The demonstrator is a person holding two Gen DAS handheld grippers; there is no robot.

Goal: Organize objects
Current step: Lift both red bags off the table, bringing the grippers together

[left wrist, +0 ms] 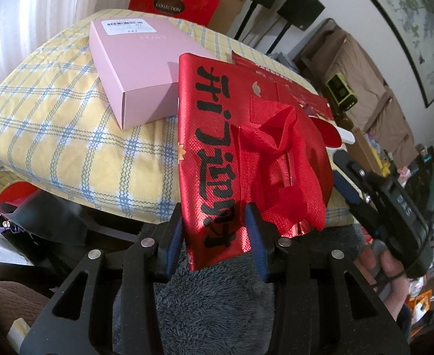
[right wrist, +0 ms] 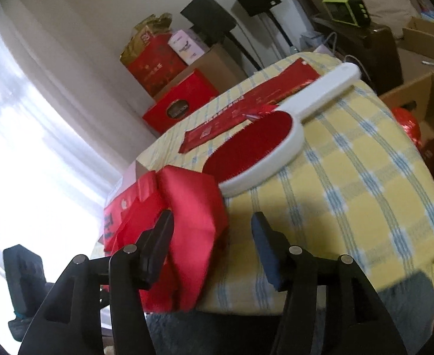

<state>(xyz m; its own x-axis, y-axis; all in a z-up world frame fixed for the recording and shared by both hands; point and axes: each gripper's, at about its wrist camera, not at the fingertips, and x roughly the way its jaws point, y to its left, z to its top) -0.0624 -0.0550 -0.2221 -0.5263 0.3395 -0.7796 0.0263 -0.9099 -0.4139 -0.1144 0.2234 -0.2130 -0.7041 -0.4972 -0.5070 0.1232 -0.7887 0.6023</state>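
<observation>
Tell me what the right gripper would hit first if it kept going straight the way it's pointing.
Probably the red fabric bag, which already lies partly between the open jaws of the right gripper. Past it lies the white-framed red brush, though depth is hard to judge.

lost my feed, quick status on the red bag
Left gripper shut on red bag. Right gripper open beside it. Lint brush lies just behind.
</observation>
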